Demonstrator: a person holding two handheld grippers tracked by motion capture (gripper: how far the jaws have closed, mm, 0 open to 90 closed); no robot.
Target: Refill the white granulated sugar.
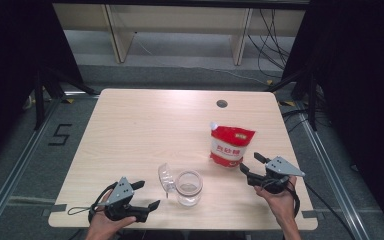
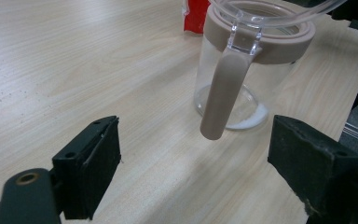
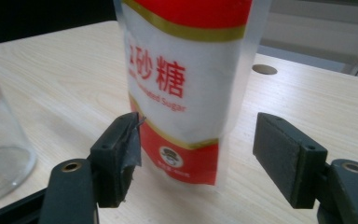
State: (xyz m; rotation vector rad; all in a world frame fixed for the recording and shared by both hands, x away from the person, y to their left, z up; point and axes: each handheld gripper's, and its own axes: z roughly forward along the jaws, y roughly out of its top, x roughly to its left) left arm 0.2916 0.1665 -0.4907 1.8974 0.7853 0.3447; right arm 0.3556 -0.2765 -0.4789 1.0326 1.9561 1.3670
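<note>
Two things are standing between my tools: the glass jar (image 1: 188, 187) with its lid (image 1: 165, 177) flipped open to the left, and the red-and-white sugar pouch (image 1: 230, 145) upright farther right. My right gripper (image 1: 252, 166) is gaping around the pouch's near right corner, pads not pressing; my left gripper (image 1: 147, 195) is idling open near the jar. The table (image 1: 145, 125) is lying bare to the far edge.

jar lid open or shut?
Open: the jar has its clear lid swung off to one side, mouth uncovered.
</note>
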